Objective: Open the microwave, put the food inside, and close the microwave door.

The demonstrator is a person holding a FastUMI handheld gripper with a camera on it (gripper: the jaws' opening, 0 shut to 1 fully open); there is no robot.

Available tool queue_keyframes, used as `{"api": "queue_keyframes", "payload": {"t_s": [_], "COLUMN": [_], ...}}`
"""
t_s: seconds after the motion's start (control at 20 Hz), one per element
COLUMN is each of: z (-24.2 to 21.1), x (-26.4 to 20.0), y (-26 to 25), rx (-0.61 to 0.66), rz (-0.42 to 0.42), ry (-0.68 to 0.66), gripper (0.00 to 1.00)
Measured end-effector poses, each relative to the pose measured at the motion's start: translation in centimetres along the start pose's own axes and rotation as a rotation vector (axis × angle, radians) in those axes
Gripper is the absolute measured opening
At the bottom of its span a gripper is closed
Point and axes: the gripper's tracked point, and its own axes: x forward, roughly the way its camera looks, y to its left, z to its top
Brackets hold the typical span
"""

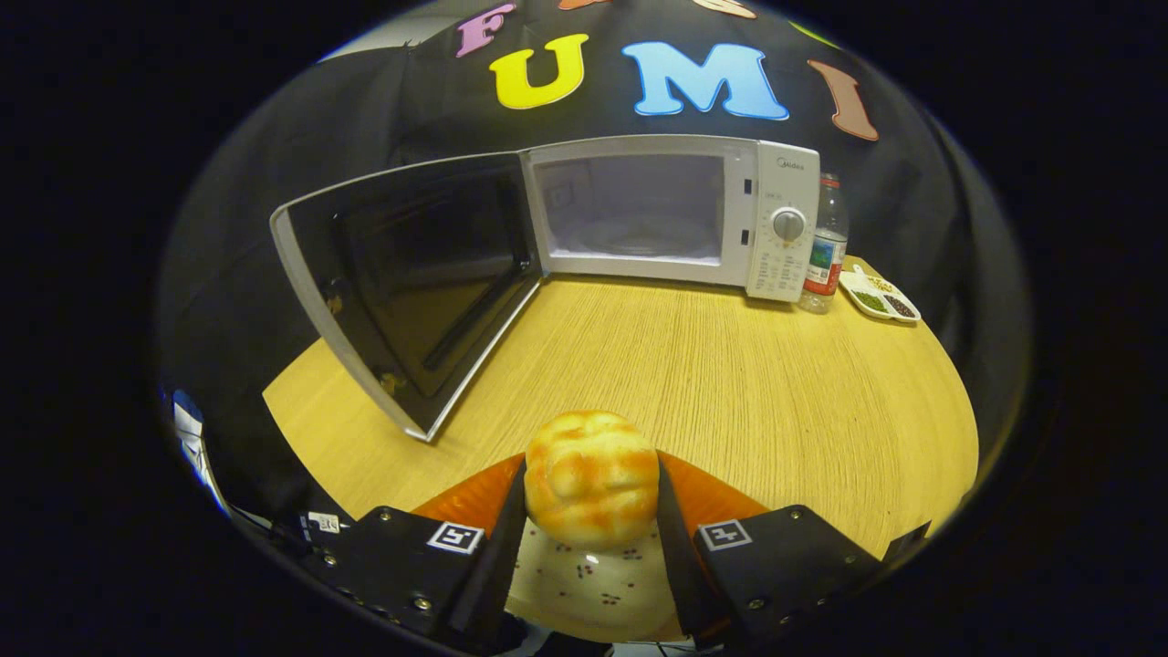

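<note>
The gripper (pixel 591 511) clamps a bread roll (pixel 591 477) between both fingers, above a plate (pixel 584 593). Beyond lies bare wooden table (pixel 730 383); farther ahead the microwave (pixel 675 214) stands with its door (pixel 411 283) swung open, a bottle (pixel 826 246) and snack tray (pixel 881 297) beside it.
</note>
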Motion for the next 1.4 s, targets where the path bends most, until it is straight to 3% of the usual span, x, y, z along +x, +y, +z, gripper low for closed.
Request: {"api": "queue_keyframes", "payload": {"t_s": [0.4, 0.7, 1.4], "z": [8.2, 11.9, 20.5], "x": [3.6, 6.9, 18.4], "y": [-0.5, -0.9, -3.6], "rx": [0.139, 0.26, 0.437], "rz": [0.013, 0.024, -0.046], "ry": [-0.162, -0.213, -0.351], "gripper": [0.71, 0.71, 0.7]}}
